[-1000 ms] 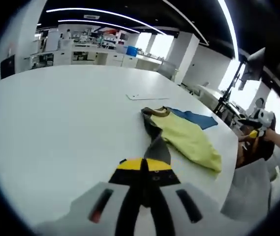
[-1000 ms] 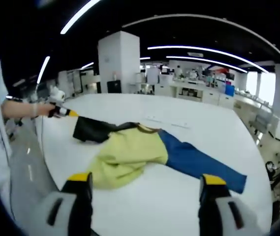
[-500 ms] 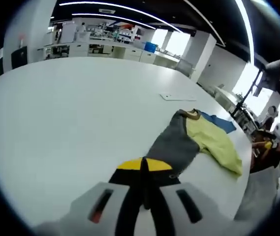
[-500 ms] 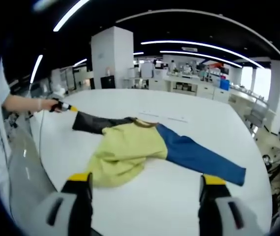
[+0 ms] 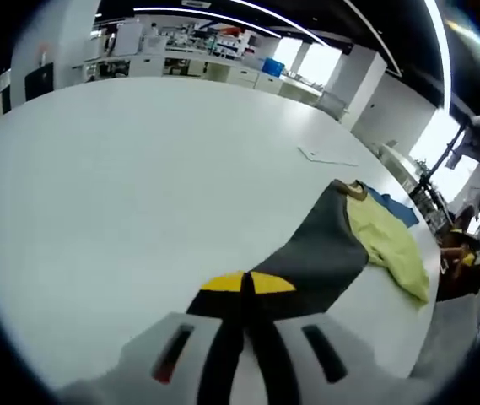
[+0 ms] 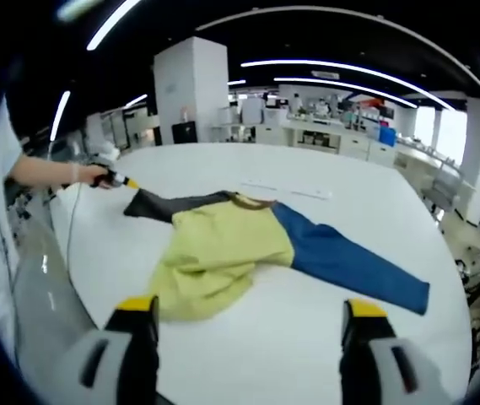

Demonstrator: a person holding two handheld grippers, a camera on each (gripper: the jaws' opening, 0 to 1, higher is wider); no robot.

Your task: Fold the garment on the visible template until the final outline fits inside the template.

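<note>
The left gripper (image 5: pixel 245 287) pinches the garment's (image 6: pixel 223 253) dark sleeve (image 5: pixel 320 253), spreading it flat on the table (image 5: pixel 121 169); the right gripper (image 6: pixel 248 325) hovers wide, empty; folding likely calls for both.

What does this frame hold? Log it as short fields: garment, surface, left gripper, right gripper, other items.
garment: shirt with yellow body, dark grey sleeve and blue sleeve, lying spread out, body rumpled
surface: white table
left gripper: jaws closed on the end of the dark grey sleeve, which is stretched outward
right gripper: jaws apart, holding nothing, in front of the shirt's hem
other items: thin white sheet lying flat on the table beyond the collar
fold progress: no fold made yet
</note>
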